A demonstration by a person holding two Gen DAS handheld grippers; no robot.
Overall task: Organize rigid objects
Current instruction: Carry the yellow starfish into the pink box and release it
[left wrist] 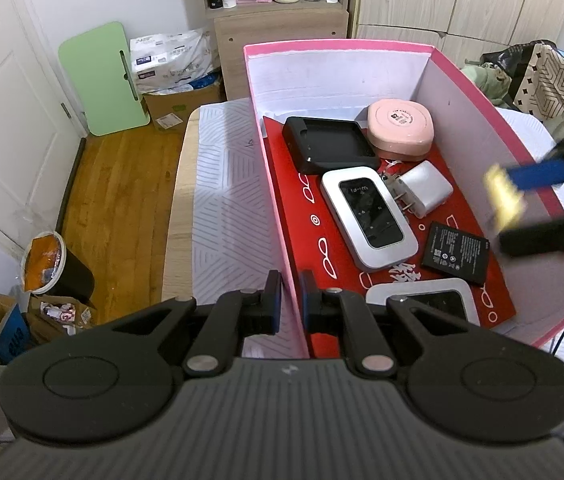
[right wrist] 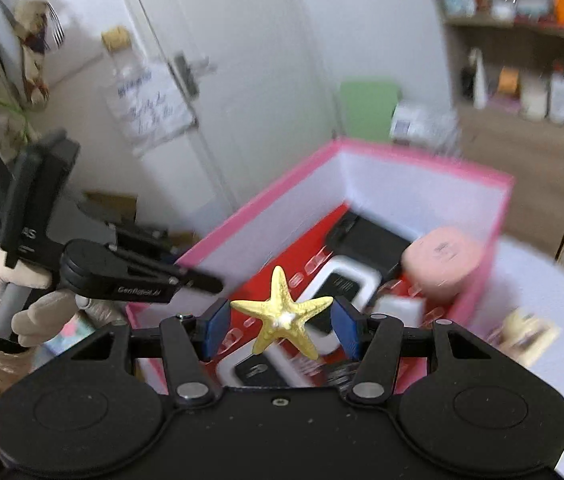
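The right gripper (right wrist: 280,326) has its blue-padded fingers closed against two arm tips of a yellow starfish (right wrist: 282,316), a five-armed, grainy-skinned thing with a small white lump at its centre. It hangs above the pink box (right wrist: 421,160), over the near end of the red lining. From the left wrist view the starfish (left wrist: 503,196) is only a pale yellow smear between blurred pads at the right edge. The left gripper (left wrist: 290,300) pinches the box's near left wall, one finger on each side. Inside lie a black charging cradle (left wrist: 327,144), a pink round case (left wrist: 401,124), a white plug adapter (left wrist: 425,188), a silver Wi-Fi router (left wrist: 367,218) and a flat black battery (left wrist: 455,252); a second silver device (left wrist: 437,296) is half hidden behind the left gripper's linkage.
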